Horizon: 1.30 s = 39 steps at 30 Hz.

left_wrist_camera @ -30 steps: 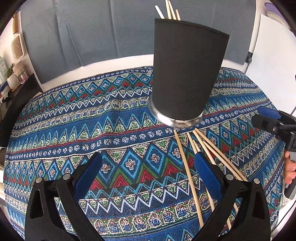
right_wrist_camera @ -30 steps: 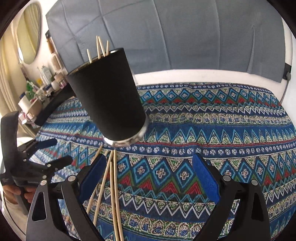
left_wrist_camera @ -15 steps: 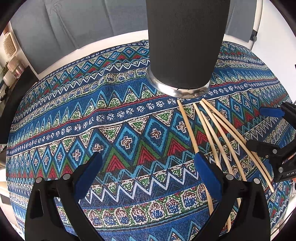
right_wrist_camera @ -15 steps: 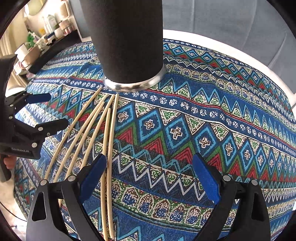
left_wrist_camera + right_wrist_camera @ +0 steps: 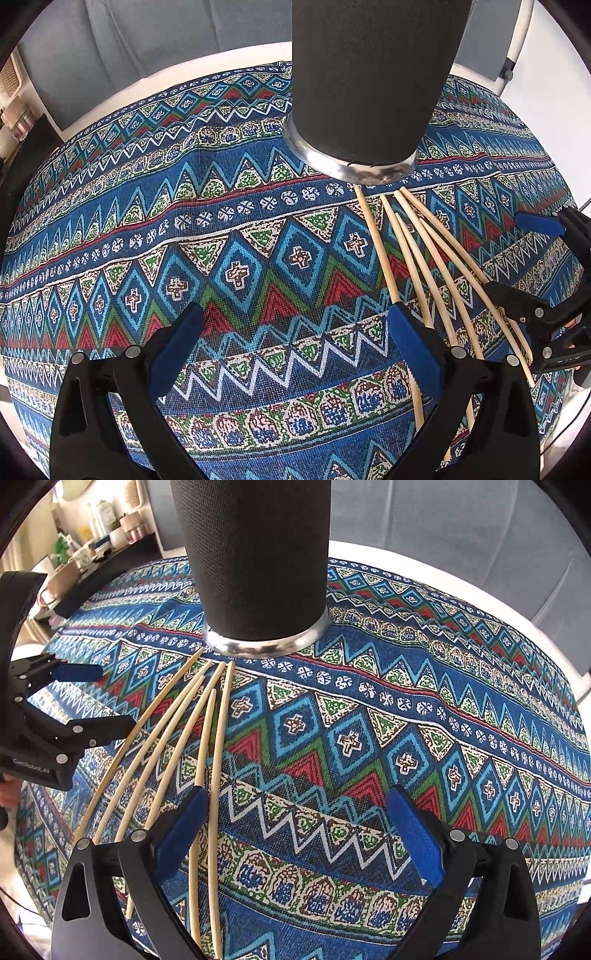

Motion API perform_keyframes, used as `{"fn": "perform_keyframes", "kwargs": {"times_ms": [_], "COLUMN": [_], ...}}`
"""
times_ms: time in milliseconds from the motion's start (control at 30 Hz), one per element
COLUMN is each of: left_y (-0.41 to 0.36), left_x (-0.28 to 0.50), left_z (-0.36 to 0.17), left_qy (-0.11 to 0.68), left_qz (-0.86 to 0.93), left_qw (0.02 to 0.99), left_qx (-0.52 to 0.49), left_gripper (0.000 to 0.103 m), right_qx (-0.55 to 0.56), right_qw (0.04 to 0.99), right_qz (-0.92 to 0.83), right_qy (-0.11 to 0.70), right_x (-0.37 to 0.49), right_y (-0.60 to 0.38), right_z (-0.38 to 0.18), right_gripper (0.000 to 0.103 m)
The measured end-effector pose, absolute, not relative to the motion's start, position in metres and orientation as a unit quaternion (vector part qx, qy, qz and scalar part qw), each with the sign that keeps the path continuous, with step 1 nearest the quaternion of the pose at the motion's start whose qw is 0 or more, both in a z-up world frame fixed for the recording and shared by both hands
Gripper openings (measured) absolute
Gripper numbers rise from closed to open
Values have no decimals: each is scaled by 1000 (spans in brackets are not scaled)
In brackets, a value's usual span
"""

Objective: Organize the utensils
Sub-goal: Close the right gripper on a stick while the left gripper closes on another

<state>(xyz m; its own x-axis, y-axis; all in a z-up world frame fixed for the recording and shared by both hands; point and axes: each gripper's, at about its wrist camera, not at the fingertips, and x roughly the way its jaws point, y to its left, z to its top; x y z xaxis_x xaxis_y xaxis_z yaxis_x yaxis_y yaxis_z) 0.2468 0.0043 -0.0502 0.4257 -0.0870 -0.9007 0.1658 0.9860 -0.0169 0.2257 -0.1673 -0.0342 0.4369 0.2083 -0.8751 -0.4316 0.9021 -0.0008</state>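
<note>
Both tongs, left (image 5: 293, 334) and right (image 5: 295, 818), hovered wide apart and empty above the surface's near edge, apparently lining up for a pick. Between them, loose chopsticks (image 5: 218, 738) lay fanned on the patterned cloth (image 5: 240, 236), tips converging toward the holder (image 5: 255, 561). It stood upright farther back, near the surface's middle, seemingly ready to receive them.

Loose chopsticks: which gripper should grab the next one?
Right, narrowly. Both grippers are open over the chopsticks below the black holder. Right gripper has one beside its left finger; left gripper looks similar.
</note>
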Motion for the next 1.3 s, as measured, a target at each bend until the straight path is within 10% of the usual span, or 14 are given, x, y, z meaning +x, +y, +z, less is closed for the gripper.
{"fn": "perform_keyframes", "kwargs": {"times_ms": [700, 800, 967, 1167, 1300], "left_y": [12, 22, 34, 59, 78], "left_x": [229, 223, 217, 208, 203], "left_z": [-49, -45, -41, -39, -36], "left_qy": [509, 511, 518, 524, 527], "left_qz": [-104, -117, -128, -137, -132], "left_qw": [852, 848, 842, 836, 835], "left_qx": [66, 74, 82, 90, 88], "left_gripper": [90, 78, 57, 50, 23], "right_qx": [-118, -123, -136, -121, -124], "right_qw": [842, 839, 834, 836, 838], "right_qz": [197, 207, 228, 220, 219], "right_qy": [488, 488, 484, 487, 484], "right_x": [222, 219, 212, 215, 213], "right_y": [-173, -174, -175, -195, -202], "right_z": [-33, -29, -22, -20, -20], "right_gripper": [92, 78, 23, 5, 5]}}
